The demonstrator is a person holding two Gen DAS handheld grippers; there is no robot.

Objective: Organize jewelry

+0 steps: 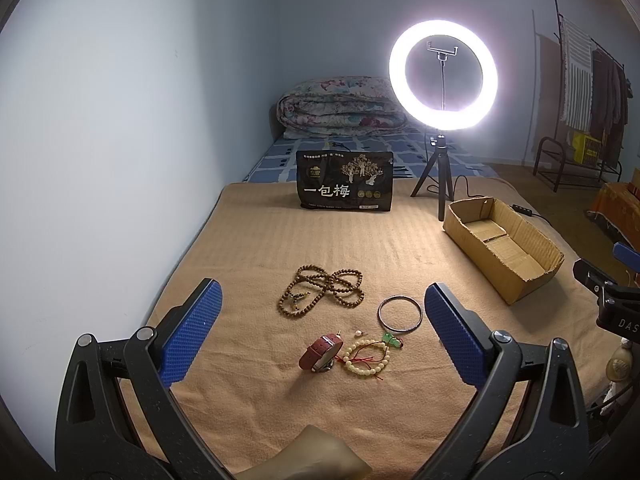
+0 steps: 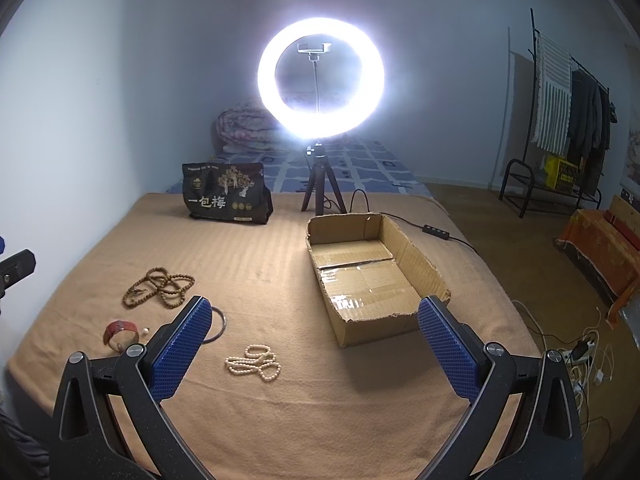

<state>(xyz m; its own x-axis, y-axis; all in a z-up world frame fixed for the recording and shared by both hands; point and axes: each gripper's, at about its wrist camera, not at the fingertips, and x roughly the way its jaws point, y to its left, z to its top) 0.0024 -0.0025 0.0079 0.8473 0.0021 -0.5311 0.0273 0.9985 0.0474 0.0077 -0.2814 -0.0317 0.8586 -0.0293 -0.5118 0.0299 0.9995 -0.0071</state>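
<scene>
Jewelry lies on a tan blanket [image 1: 320, 240]. A brown wooden bead strand [image 1: 322, 290] [image 2: 158, 286] is coiled at the far side. Closer lie a thin dark bangle [image 1: 400, 314] [image 2: 222, 320], a red leather band [image 1: 320, 350] [image 2: 120, 330], a cream bead bracelet with red thread [image 1: 366, 358] and a small green charm [image 1: 390, 339]. A white pearl strand [image 2: 256, 362] shows only in the right wrist view. The open cardboard box [image 1: 504, 240] [image 2: 372, 276] holds nothing. My left gripper [image 1: 322, 330] is open above the red band. My right gripper [image 2: 314, 338] is open between pearls and box.
A black snack bag [image 1: 345, 180] [image 2: 226, 194] stands at the blanket's far edge. A lit ring light on a tripod [image 1: 443, 76] [image 2: 320, 80] stands beside it, its cable running past the box. A folded quilt [image 1: 340, 106] lies behind. A clothes rack [image 2: 560, 120] stands at right.
</scene>
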